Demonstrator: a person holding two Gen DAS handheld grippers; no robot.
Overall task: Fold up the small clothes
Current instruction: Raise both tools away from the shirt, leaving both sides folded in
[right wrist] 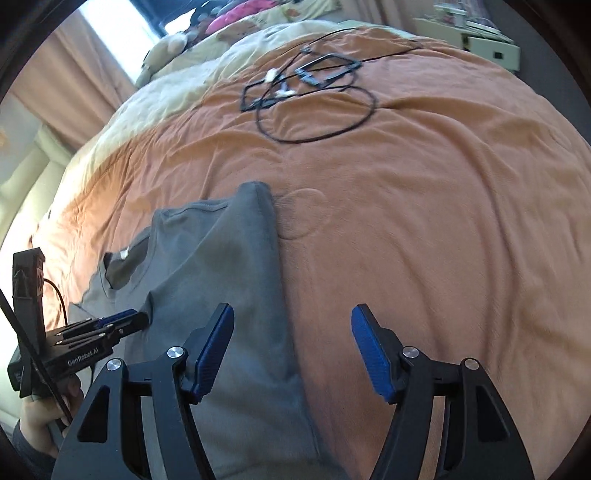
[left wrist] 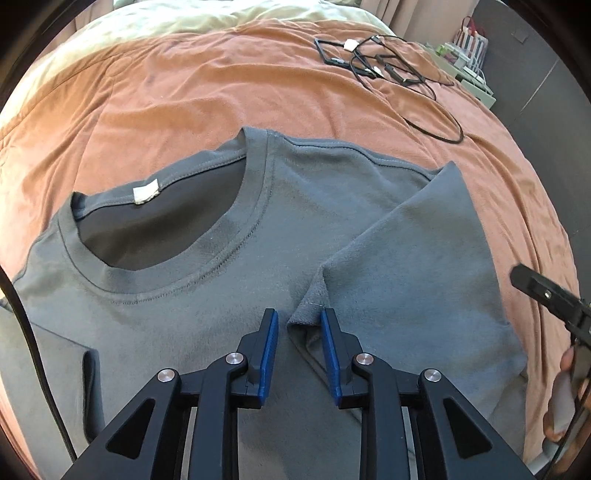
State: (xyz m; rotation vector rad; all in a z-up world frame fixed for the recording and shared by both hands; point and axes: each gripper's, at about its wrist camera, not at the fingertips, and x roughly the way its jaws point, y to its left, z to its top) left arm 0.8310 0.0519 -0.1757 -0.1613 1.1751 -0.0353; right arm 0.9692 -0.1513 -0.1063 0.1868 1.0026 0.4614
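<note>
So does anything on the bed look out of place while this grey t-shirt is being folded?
Yes: a tangle of black cables with small white tags lies on the orange blanket, beyond the grey t-shirt, not touching it. It has no part in folding. The shirt's sleeve is folded in neatly; nothing looks damaged.

an orange blanket covers the bed, creased and soft, with a pale cream quilt bunched at its far end. black cables lie tangled on the blanket. pinkish curtains hang beside a bright window that throws daylight across the bedding. a pale set of drawers stands beyond the bed, against a dark wall.
</note>
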